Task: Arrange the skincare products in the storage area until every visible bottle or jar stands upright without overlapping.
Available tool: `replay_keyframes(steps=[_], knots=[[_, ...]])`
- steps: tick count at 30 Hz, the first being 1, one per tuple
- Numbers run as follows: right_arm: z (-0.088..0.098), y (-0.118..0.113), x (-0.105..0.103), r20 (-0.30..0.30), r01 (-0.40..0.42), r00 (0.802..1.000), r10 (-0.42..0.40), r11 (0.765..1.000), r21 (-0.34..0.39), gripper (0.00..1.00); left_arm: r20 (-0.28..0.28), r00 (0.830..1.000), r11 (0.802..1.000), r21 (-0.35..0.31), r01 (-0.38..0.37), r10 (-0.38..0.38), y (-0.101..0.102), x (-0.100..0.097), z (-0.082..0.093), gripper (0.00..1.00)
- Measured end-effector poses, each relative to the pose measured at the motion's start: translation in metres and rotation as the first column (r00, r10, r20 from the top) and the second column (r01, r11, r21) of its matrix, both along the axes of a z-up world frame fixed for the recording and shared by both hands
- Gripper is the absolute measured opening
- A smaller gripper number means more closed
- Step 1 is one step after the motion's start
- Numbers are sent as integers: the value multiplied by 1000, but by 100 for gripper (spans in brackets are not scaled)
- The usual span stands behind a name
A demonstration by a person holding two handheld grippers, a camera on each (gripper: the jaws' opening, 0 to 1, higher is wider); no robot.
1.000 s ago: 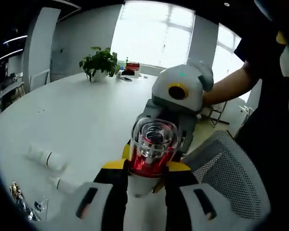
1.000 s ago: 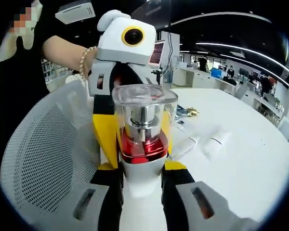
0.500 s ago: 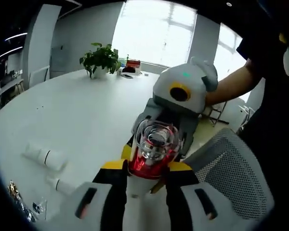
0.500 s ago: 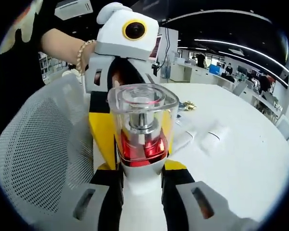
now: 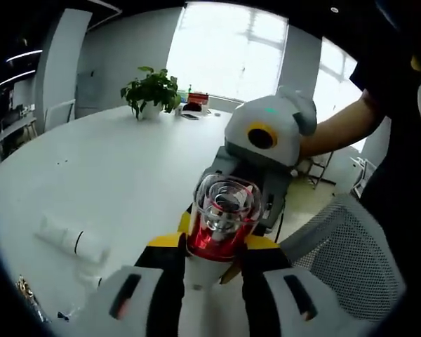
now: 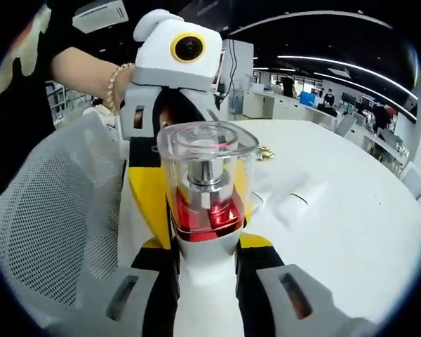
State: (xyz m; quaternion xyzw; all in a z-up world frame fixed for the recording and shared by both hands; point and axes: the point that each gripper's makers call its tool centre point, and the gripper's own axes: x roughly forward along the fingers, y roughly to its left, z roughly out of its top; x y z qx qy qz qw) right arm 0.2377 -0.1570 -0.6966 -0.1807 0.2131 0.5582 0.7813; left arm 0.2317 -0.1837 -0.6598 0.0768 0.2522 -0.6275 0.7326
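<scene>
White tabletop (image 5: 119, 168) extends toward bright windows, with a potted plant (image 5: 151, 91) at its far edge. Left tool (image 5: 212, 263) has both jaws clamped on the white body of a bottle (image 5: 221, 217) with a red collar and a clear cap. Right tool (image 6: 207, 263) has its jaws clamped on the same bottle (image 6: 207, 189), so the two tools face each other over the tabletop edge. Two white tubes (image 5: 74, 239) lie flat on the tabletop, left of the bottle. A mesh chair (image 6: 49, 217) stands beside the tabletop.
</scene>
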Motion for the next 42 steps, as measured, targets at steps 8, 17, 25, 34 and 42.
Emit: replay_keyframes(steps=[8, 17, 25, 34, 42], knots=[[0, -4, 24, 4, 4, 1000, -4, 1000, 5, 30, 12, 1000, 1000, -11, 5, -4, -7, 21, 0, 24], [1, -7, 48, 15, 5, 1000, -5, 1000, 15, 30, 29, 1000, 1000, -18, 7, -6, -11, 47, 0, 24], [0, -7, 70, 29, -6, 1000, 6, 1000, 17, 30, 46, 999, 1000, -26, 6, -5, -15, 61, 4, 24], [-2, -10, 91, 34, 6, 999, -7, 1000, 29, 30, 61, 998, 999, -38, 1, 1, -20, 84, 6, 24], [-1, -10, 99, 35, 10, 999, -11, 999, 36, 30, 65, 998, 999, -42, -2, 5, -19, 93, 8, 25]])
